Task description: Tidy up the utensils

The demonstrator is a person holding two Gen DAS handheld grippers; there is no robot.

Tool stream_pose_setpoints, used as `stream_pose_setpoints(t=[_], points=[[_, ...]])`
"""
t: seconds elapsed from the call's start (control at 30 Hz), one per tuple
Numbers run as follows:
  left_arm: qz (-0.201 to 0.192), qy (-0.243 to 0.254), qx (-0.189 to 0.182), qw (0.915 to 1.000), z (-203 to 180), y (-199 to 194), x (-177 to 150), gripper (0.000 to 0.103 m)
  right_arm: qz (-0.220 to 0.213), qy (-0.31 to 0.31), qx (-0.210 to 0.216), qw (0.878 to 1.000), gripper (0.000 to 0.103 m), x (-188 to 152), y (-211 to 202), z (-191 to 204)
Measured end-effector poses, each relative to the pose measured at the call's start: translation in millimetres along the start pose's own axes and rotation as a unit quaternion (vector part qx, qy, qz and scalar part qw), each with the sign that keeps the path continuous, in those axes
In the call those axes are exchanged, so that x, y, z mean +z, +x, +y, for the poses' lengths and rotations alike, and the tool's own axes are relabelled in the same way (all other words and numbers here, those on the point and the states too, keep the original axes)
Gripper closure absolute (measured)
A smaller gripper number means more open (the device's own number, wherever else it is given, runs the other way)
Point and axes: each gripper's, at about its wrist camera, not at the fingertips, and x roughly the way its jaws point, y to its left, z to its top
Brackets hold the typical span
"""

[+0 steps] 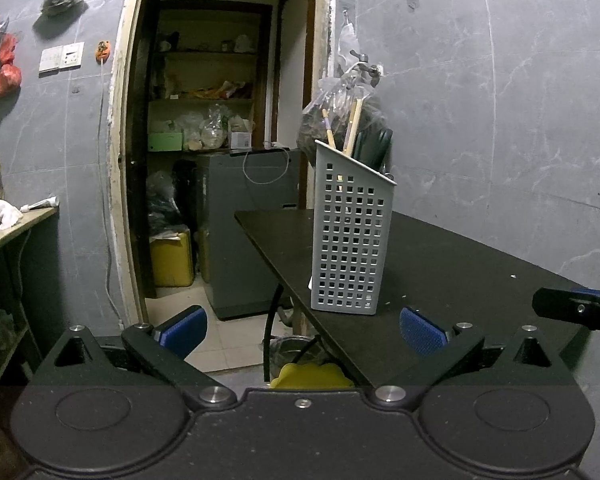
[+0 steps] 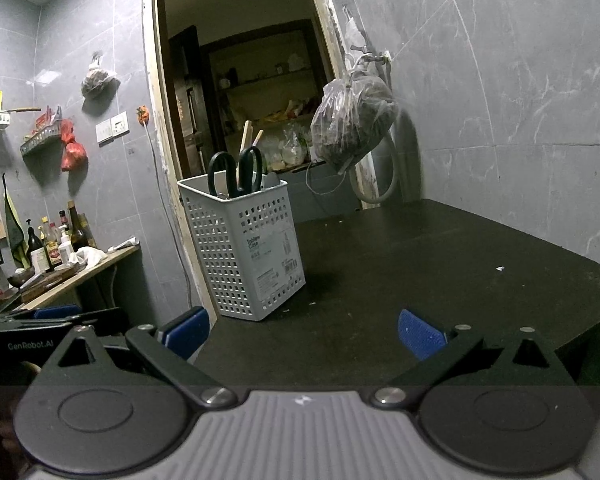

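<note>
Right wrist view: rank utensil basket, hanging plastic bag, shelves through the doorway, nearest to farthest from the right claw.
1. Utensil basket: on the black table, ahead and left of the right claw, holding scissors.
2. Hanging plastic bag: on the wall right of the doorway, beyond the table's far edge.
3. Shelves: deep in the room behind the doorway.

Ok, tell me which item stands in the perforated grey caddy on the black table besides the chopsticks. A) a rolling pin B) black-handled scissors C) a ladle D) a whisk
B: in the right wrist view, the black-handled scissors stick handles-up out of the grey caddy beside the chopsticks.
</note>
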Motion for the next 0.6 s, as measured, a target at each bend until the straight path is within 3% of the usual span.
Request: stream_pose_setpoints(t=[0.6], points=[[0.005, 0.0, 0.002, 1.0, -0.5, 3.1, -2.0, 0.001, 0.004, 0.002, -0.003, 1.0, 0.0, -3.3, 3.6, -1.1]])
